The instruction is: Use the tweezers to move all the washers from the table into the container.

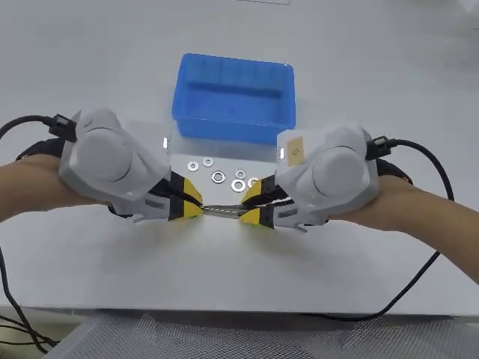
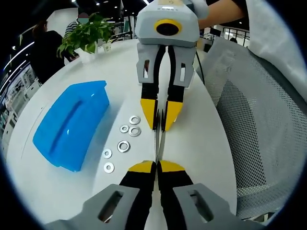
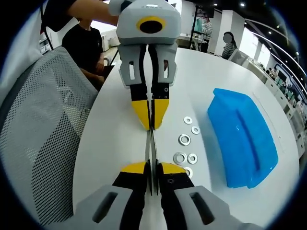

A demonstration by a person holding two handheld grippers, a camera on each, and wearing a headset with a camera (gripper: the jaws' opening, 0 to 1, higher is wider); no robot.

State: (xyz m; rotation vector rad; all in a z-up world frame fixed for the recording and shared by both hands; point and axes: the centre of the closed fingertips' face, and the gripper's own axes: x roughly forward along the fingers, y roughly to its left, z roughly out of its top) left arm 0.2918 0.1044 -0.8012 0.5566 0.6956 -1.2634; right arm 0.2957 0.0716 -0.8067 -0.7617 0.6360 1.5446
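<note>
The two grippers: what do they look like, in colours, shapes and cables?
The left gripper and the right gripper both have rounded light grey housings, black jaws with yellow tips, and a black cable at the rear. The right one bears a yellowish label.

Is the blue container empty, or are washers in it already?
Empty: the blue container shows a bare floor in the head view; the washers lie on the table in front.

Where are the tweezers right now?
In the head view the thin metal tweezers bridge the left claw and right claw, gripped by both, just on the person's side of the silver ring washers.
</note>
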